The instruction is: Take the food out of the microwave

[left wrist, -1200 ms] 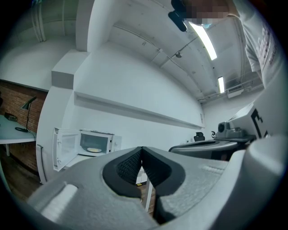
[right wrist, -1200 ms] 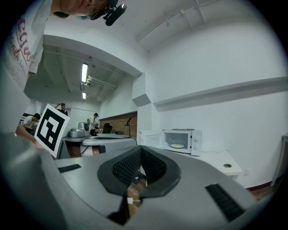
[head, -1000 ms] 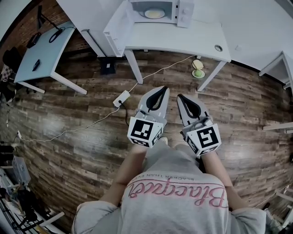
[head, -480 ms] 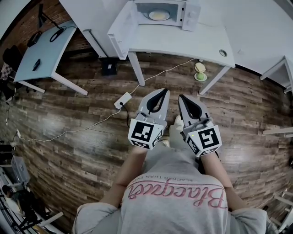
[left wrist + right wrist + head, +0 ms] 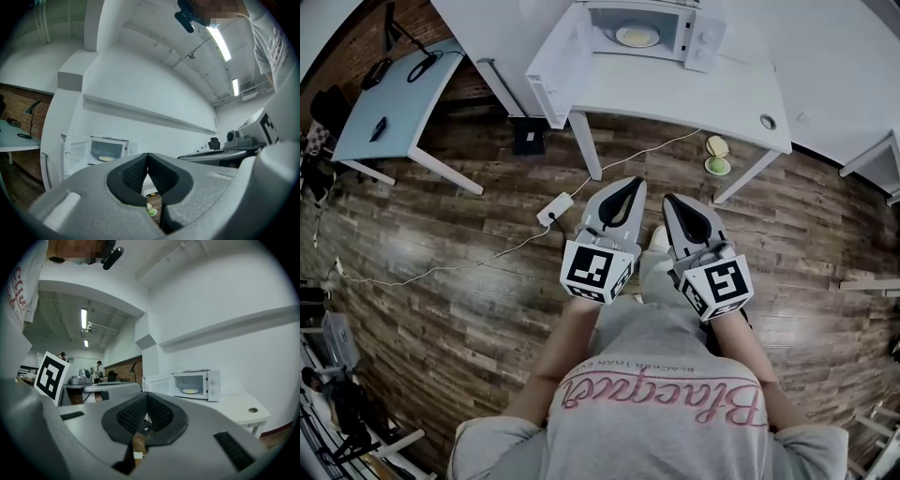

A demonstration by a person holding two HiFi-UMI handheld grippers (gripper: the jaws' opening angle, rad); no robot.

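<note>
A white microwave [image 5: 656, 30] stands on a white table [image 5: 675, 94] far ahead, its door [image 5: 551, 67] swung open to the left. Inside it lies a plate of yellow food [image 5: 637, 37], which also shows in the left gripper view [image 5: 106, 158] and the right gripper view [image 5: 190, 391]. My left gripper [image 5: 630, 180] and right gripper [image 5: 667, 199] are side by side in front of the person's body, level, over the wooden floor and well short of the table. Both are shut with nothing between the pads, as seen at the left gripper [image 5: 147, 154] and the right gripper [image 5: 147, 393].
A power strip [image 5: 555, 207] and its cable lie on the floor left of the grippers. A green bowl [image 5: 717, 166] sits on the floor under the table's right side. A grey desk [image 5: 389, 98] stands at the far left. People stand far off in the right gripper view.
The table and microwave have slid lower and nearer in the head view as the person walks toward them. Both grippers stay shut and side by side.
</note>
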